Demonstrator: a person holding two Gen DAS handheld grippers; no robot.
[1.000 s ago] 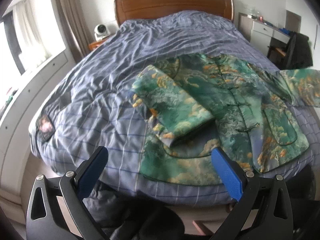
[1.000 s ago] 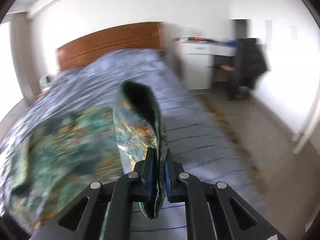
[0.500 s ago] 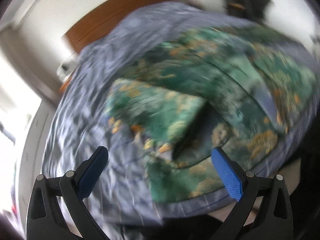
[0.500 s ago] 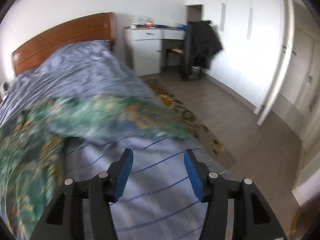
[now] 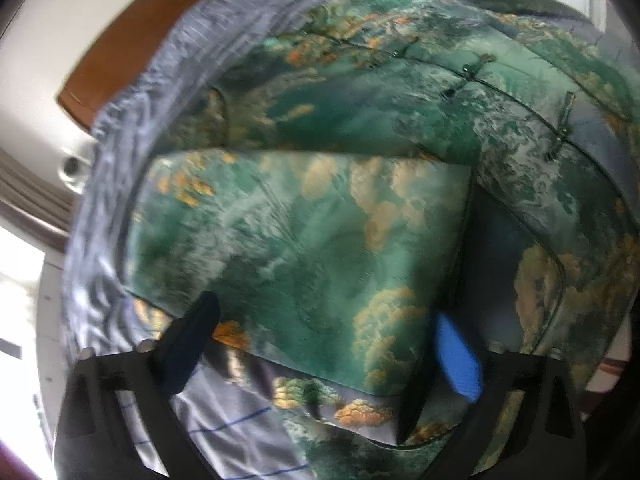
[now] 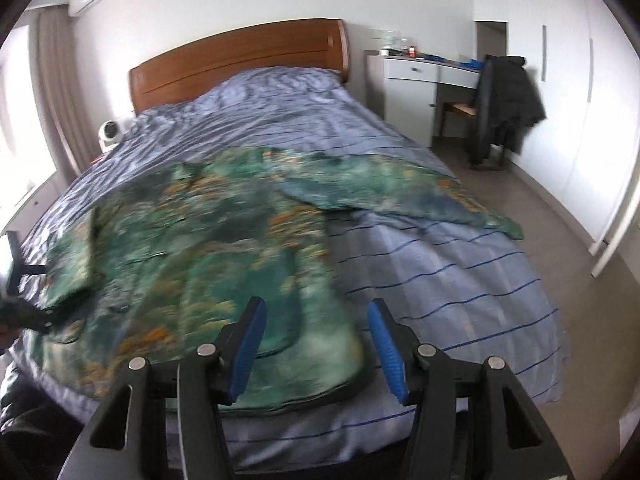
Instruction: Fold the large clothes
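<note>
A big green jacket point(image 6: 208, 256) with orange tree patterns lies flat on the bed point(image 6: 440, 280), front side up, its hem near the foot edge. One sleeve point(image 5: 304, 264) is folded in over the body. The other sleeve point(image 6: 404, 196) lies stretched out to the side on the striped blue cover.

The left gripper point(image 5: 328, 344) is wide open and holds nothing. Its two fingers sit on either side of the folded sleeve's cuff end, very close to the cloth. The right gripper point(image 6: 316, 344) is open too, with nothing in it, and hangs just above the jacket's bottom corner.

Here is what could go wrong. If the left gripper bumps or drags the folded sleeve, the sleeve may slide off and the fold comes undone. The cloth looks shiny and slippery, so a pinch on only the top layer may slip out. The hem lies close to the bed's edge, so a hard pull may drag the jacket off onto the floor point(image 6: 560, 216).
</note>
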